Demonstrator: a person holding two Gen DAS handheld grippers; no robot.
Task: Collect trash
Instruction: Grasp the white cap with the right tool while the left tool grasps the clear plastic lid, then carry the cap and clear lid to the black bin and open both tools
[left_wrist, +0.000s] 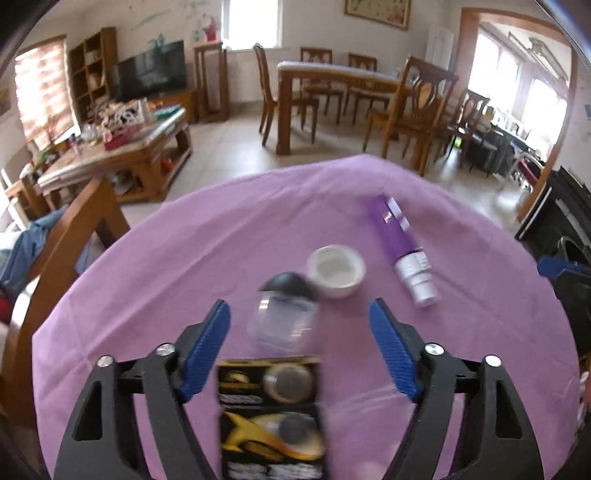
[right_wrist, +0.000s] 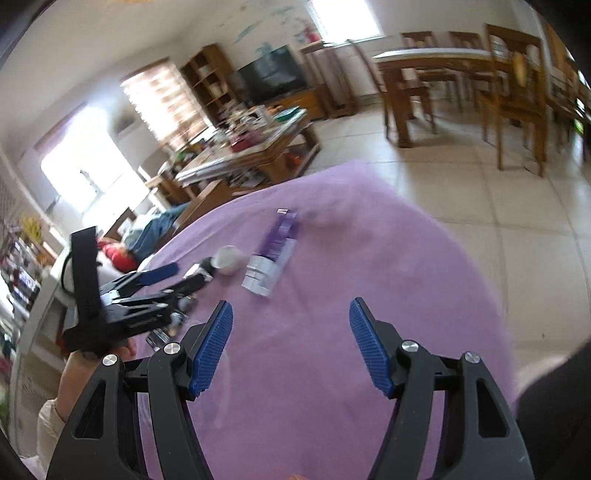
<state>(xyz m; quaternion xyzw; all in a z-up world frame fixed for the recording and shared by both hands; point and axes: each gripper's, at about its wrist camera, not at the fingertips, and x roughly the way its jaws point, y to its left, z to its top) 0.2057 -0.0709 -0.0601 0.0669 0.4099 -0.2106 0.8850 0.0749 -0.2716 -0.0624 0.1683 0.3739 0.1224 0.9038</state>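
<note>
A clear plastic bottle with a black cap (left_wrist: 284, 317) lies on the purple tablecloth (left_wrist: 155, 280), between the blue fingertips of my left gripper (left_wrist: 299, 314). The gripper is open and neither pad touches the bottle. A black-and-yellow box (left_wrist: 271, 413) lies closer in, between the finger bases. Just beyond the bottle sit a small white cup (left_wrist: 336, 271) and a purple tube with a silver cap (left_wrist: 402, 247). My right gripper (right_wrist: 290, 308) hangs open over bare cloth with nothing between its fingers. Its view shows the left gripper (right_wrist: 184, 275), the white cup (right_wrist: 229, 258) and the tube (right_wrist: 273, 251).
A wooden chair back (left_wrist: 74, 236) with blue clothing stands at the table's left edge. A cluttered coffee table (left_wrist: 122, 155) and a dining table with chairs (left_wrist: 332, 85) stand across the tiled floor. A dark object (left_wrist: 565, 229) sits beyond the table's right edge.
</note>
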